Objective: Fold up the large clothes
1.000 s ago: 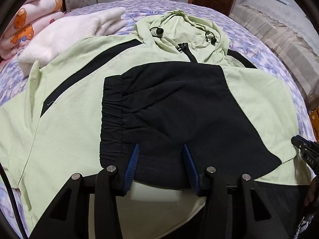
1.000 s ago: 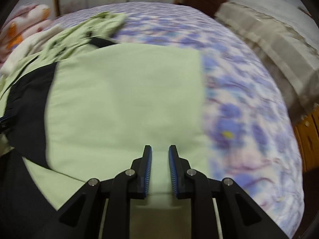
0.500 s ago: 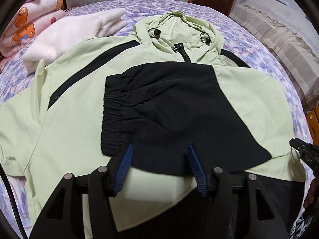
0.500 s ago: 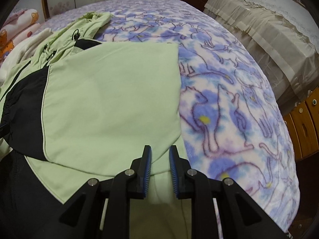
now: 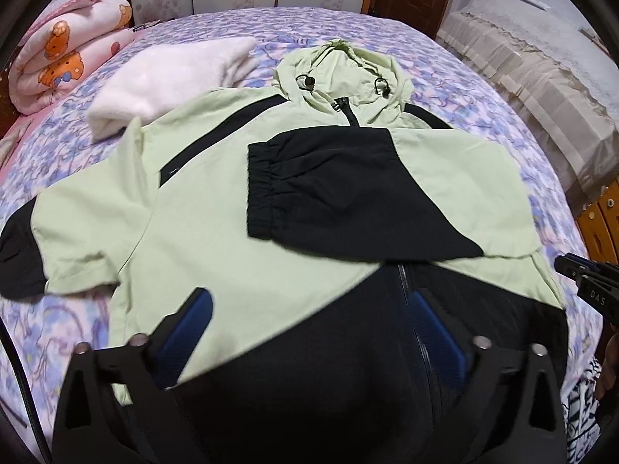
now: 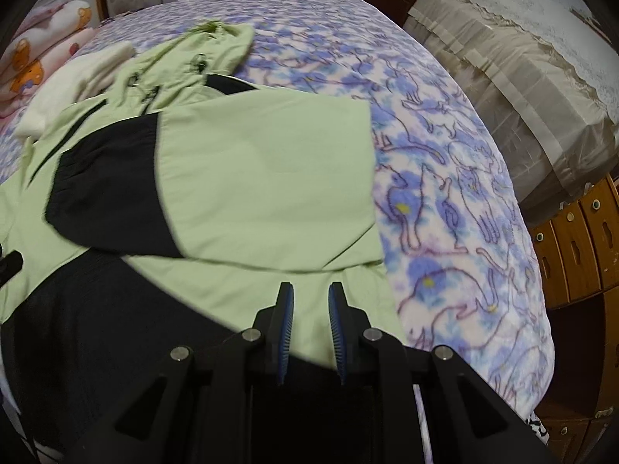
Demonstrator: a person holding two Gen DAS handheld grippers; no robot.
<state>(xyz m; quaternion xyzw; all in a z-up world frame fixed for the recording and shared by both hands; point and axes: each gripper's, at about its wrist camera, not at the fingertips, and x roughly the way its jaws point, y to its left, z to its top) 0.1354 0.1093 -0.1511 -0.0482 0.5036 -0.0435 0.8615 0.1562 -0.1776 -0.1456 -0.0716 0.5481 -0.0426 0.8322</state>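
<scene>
A light-green and black hooded jacket [image 5: 216,208] lies front-up on the bed, hood [image 5: 340,65] at the far end. Its right sleeve [image 5: 348,193] is folded across the chest, black cuff pointing left. My left gripper [image 5: 309,297] hovers above the lower front by the zip; its jaws are opening wide with nothing between them. The right gripper [image 6: 310,294] hangs over the jacket's right hem [image 6: 348,290], jaws a narrow gap apart and gripping nothing. Its tip also shows at the right edge of the left wrist view. The left sleeve [image 5: 58,239] lies spread out to the left.
A purple cat-print blanket [image 6: 445,154] covers the bed. A folded white fleece [image 5: 166,73] and a rolled pink cartoon quilt [image 5: 65,50] lie at the far left. A beige-covered piece of furniture [image 5: 541,85] and wooden drawers [image 6: 572,239] stand along the right side.
The left jaws have spread wide and let go of the folded sleeve. Both grippers have pulled back and risen, so more of the jacket's black lower half shows.
</scene>
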